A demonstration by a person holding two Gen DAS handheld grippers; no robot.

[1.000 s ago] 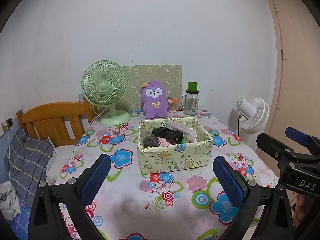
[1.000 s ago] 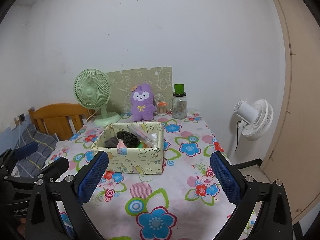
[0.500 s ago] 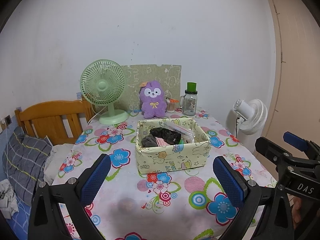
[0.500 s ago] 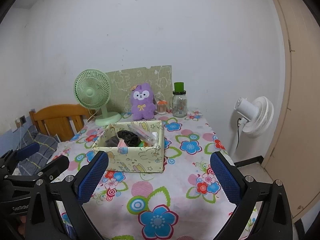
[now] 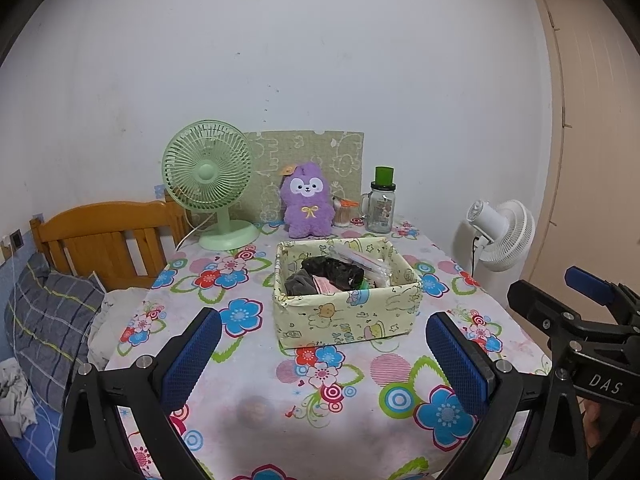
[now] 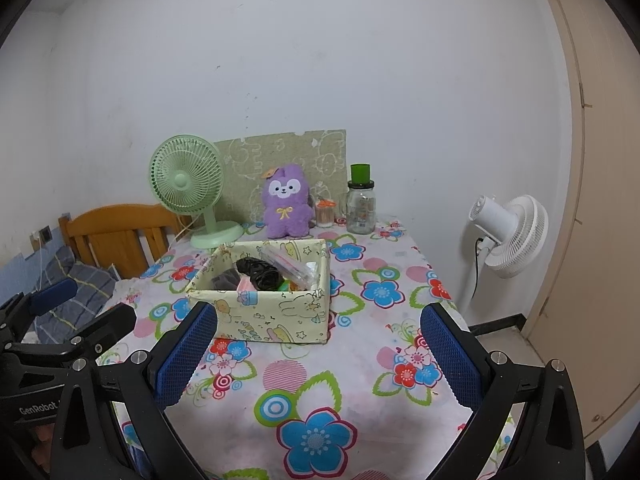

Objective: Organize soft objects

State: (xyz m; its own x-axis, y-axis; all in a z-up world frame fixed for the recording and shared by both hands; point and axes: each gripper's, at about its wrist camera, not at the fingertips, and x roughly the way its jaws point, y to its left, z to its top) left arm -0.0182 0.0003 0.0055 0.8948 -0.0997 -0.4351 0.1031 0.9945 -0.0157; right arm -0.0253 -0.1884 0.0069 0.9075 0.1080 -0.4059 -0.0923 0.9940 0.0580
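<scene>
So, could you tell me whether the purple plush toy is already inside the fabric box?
No, the purple plush toy stands on the table behind the fabric box, against the back board.

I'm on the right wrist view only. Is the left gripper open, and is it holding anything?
Observer: The left gripper is open, with nothing between its pads.
Operator: Okay. Are there any soft things off the table on that side, other than the plaid pillow?
Observer: Yes. A crumpled white cloth lies on the bed in front of the pillow, at the left edge of the left wrist view.
</scene>
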